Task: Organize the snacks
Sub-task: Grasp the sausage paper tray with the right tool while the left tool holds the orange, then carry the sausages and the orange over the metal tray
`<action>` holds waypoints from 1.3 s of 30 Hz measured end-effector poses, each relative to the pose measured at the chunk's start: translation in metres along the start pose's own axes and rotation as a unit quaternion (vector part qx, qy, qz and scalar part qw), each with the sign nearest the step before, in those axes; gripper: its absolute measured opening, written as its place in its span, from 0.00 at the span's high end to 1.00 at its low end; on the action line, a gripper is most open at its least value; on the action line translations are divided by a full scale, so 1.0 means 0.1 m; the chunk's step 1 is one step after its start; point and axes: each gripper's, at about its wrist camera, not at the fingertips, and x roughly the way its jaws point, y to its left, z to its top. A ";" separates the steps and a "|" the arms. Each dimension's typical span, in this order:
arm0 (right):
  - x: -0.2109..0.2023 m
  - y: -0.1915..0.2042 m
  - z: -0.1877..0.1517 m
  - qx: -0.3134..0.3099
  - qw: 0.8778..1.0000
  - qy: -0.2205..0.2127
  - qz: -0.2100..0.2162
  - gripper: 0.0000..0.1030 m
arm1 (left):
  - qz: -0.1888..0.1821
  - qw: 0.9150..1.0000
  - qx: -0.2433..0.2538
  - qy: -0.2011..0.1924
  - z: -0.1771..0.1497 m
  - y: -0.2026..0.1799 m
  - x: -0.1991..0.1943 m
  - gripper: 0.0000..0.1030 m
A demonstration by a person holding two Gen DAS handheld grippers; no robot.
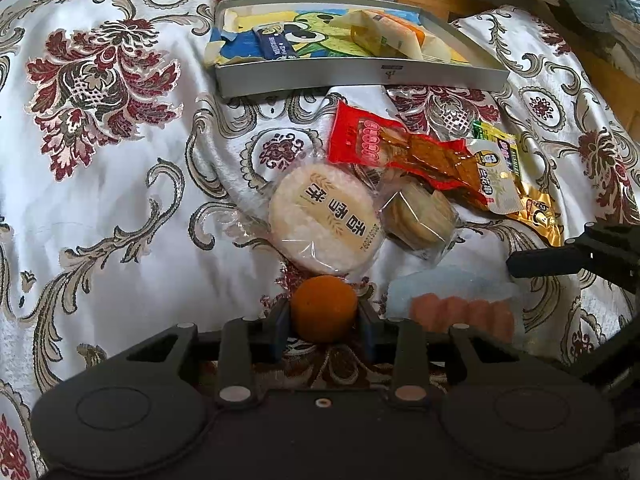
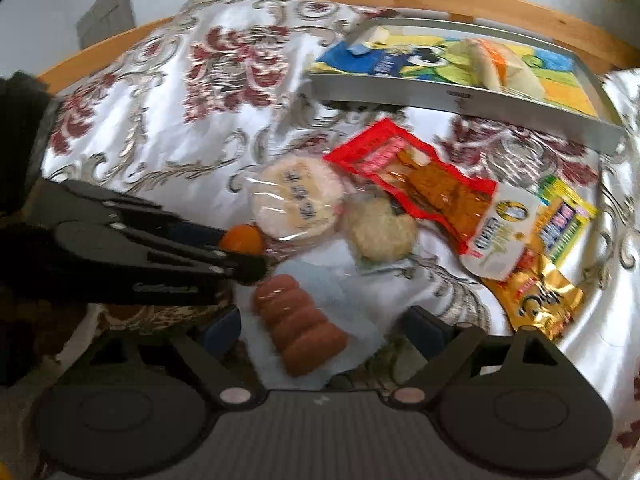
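My left gripper (image 1: 324, 326) is shut on a small round orange (image 1: 323, 306), held low over the patterned bedspread; the right wrist view shows the same orange (image 2: 240, 240) at that gripper's tip. A clear pack of brown ridged sausage-like rolls (image 2: 300, 326) lies between the spread fingers of my open right gripper (image 2: 326, 330); whether they touch it I cannot tell. Further off lie a round rice cracker (image 1: 324, 216), a pack of biscuits (image 1: 420, 216), a red packet (image 1: 400, 152) and a white-labelled packet (image 1: 494, 178). Behind them stands a grey tray (image 1: 360, 76) holding several snacks.
A gold packet (image 2: 536, 292) and a green-yellow one (image 2: 568, 208) lie at the right of the pile. A wooden bed frame (image 2: 440, 0) runs behind the tray. The left half of the bedspread (image 1: 100, 140) shows only fabric. Clutter sits at the far right (image 1: 600, 0).
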 end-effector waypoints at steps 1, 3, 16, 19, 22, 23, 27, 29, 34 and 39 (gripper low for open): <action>0.00 0.03 0.00 -0.012 1.000 0.001 -0.001 0.09 | 0.001 1.000 -0.001 0.000 0.00 0.00 0.00 0.64; 0.01 0.07 0.01 -0.032 0.999 0.007 0.000 0.08 | 0.002 1.000 -0.002 0.000 0.00 -0.01 -0.01 0.64; 0.11 0.03 -0.03 -0.026 0.999 0.005 -0.027 0.33 | 0.005 1.000 -0.002 0.000 0.00 -0.01 -0.01 0.64; 0.09 0.00 -0.06 -0.025 0.999 0.000 -0.046 0.35 | 0.006 1.000 0.000 -0.002 0.00 -0.02 -0.02 0.64; 0.06 -0.01 -0.10 -0.024 0.999 -0.007 -0.048 0.37 | 0.006 1.000 0.004 -0.003 0.00 -0.04 -0.03 0.64; 0.06 0.00 -0.11 -0.025 0.998 -0.010 -0.048 0.37 | 0.006 1.000 0.006 -0.004 0.01 -0.04 -0.04 0.65; 0.03 0.08 -0.14 -0.042 0.997 -0.022 -0.060 0.40 | 0.002 1.000 0.010 -0.007 0.00 -0.08 -0.07 0.65; 0.01 0.13 -0.14 -0.060 0.995 -0.026 -0.069 0.40 | 0.004 1.000 0.016 -0.011 0.01 -0.10 -0.09 0.65; -0.05 0.23 -0.14 -0.102 0.989 -0.041 -0.097 0.41 | 0.001 0.999 0.031 -0.024 0.00 -0.17 -0.15 0.65; -0.09 0.32 -0.15 -0.162 0.976 -0.056 -0.132 0.41 | -0.002 0.997 0.056 -0.045 0.00 -0.27 -0.21 0.65</action>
